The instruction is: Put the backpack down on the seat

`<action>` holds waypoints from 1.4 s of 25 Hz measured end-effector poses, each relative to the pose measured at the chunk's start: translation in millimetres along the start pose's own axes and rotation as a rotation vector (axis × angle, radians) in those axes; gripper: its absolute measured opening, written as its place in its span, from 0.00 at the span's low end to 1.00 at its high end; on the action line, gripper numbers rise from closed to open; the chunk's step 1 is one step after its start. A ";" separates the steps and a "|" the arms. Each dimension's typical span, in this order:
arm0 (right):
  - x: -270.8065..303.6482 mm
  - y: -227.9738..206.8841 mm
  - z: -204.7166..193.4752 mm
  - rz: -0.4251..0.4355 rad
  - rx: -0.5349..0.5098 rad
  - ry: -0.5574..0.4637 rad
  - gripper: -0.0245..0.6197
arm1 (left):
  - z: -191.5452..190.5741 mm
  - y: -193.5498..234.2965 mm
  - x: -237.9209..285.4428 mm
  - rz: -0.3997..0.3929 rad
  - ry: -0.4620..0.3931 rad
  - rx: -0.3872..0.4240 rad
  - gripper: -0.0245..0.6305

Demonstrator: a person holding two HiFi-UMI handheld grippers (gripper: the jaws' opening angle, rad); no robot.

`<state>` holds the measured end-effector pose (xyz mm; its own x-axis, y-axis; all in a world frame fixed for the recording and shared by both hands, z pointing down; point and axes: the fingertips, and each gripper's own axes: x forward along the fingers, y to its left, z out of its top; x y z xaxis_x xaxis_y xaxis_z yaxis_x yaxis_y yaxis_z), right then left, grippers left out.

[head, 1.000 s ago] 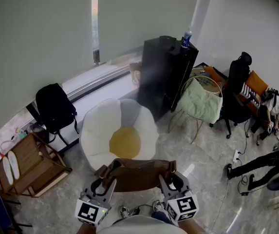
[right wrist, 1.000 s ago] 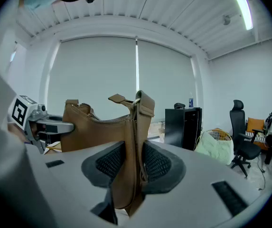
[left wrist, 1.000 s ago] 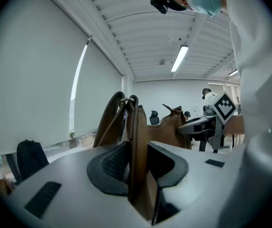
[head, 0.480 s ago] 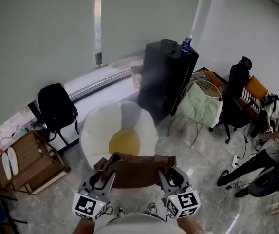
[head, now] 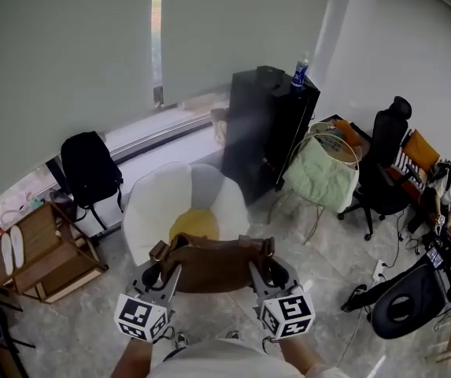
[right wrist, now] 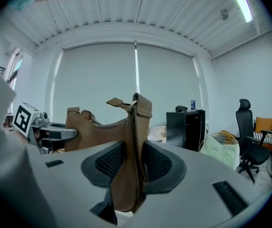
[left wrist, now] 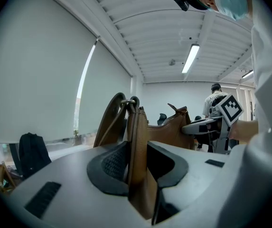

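A brown leather bag (head: 213, 263) hangs between my two grippers, over the near edge of a white flower-shaped seat (head: 148, 211) with a yellow centre (head: 194, 224). My left gripper (head: 160, 271) is shut on the bag's left strap end (left wrist: 136, 146). At the other end, the right gripper (head: 264, 269) is shut on the right strap (right wrist: 135, 141). In the left gripper view the bag's body (left wrist: 169, 126) stretches across to the right gripper. The right gripper view shows the bag (right wrist: 95, 133) running left toward the left gripper. The bag's underside is hidden.
A black backpack (head: 90, 168) stands by the window, left of the seat. A wooden rack (head: 40, 254) is at the near left. Behind the seat is a black cabinet (head: 268, 128) with a bottle (head: 299, 71). A green-draped wire chair (head: 319, 176) and an office chair (head: 382, 156) stand to the right.
Both grippers have carried the bag forward toward the white seat. The bag now overlaps the seat's near edge and touches the yellow centre in the picture.
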<state>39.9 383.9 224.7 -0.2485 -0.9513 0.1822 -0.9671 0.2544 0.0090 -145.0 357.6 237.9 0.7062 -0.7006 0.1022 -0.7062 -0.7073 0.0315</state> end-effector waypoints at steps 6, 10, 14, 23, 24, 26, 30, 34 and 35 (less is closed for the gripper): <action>-6.5 -13.8 -5.8 0.033 0.023 0.001 0.27 | -0.5 -16.9 3.1 0.024 0.016 0.008 0.22; -11.7 -27.1 -8.7 0.035 0.032 -0.003 0.27 | 0.1 -29.1 10.3 0.032 0.019 0.018 0.22; -16.4 -43.8 -10.6 0.046 0.025 0.000 0.27 | -2.2 -42.3 21.8 0.046 0.023 0.007 0.22; -34.3 -78.4 -21.2 0.108 0.002 0.010 0.27 | -11.7 -82.6 35.2 0.106 0.013 -0.020 0.22; -34.8 -81.6 -22.6 0.114 0.002 0.012 0.27 | -12.7 -86.4 36.1 0.112 0.013 -0.022 0.22; -34.1 -88.2 -23.9 0.124 0.002 0.016 0.27 | -13.7 -92.0 39.4 0.122 0.015 -0.026 0.22; -31.2 -90.6 -26.1 0.147 0.011 0.027 0.27 | -14.1 -91.9 41.6 0.145 0.026 -0.037 0.22; -25.0 -94.4 -24.2 0.153 0.020 0.028 0.27 | -10.7 -88.2 47.6 0.151 0.022 -0.035 0.22; -23.0 -93.9 -23.3 0.152 0.021 0.025 0.27 | -9.9 -86.1 48.3 0.151 0.022 -0.033 0.22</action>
<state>137.6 385.9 242.6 -0.3914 -0.8972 0.2046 -0.9192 0.3915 -0.0415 -50.6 385.6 249.9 0.5912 -0.7960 0.1297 -0.8056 -0.5906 0.0471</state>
